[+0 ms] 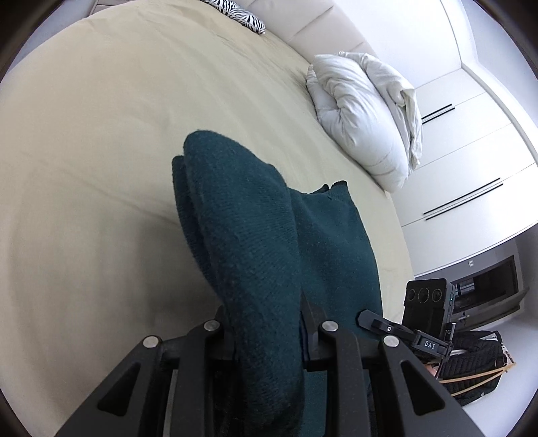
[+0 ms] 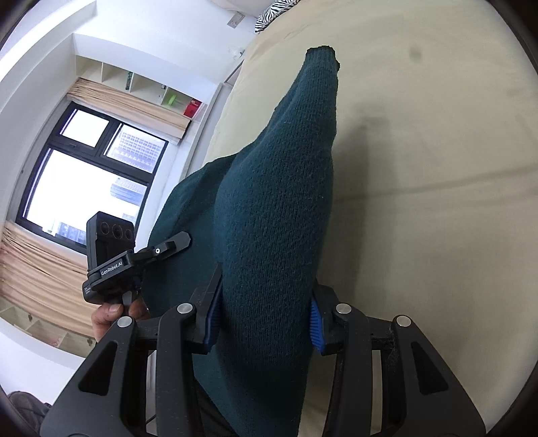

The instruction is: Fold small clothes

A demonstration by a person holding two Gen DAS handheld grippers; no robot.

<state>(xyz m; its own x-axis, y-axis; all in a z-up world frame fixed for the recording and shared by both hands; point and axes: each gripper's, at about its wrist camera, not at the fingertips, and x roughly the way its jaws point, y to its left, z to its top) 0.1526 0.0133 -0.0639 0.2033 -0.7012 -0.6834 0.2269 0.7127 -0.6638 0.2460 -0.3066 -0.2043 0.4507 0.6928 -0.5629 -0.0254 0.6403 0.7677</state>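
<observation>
A dark teal knitted garment hangs bunched above the beige bed sheet. My left gripper is shut on one fold of it, and the cloth drapes over the jaws and hides the pads. In the right wrist view the same garment rises between the blue pads of my right gripper, which is shut on it; a cuffed end points away over the bed. Each view shows the other gripper close beside: the right gripper and the left gripper, the latter held by a hand.
A crumpled white pillow lies at the bed's far right edge, and a zebra-print cushion near the headboard. White wardrobe doors stand beyond the bed, a dark bag on the floor. A window with beige curtains is to the left.
</observation>
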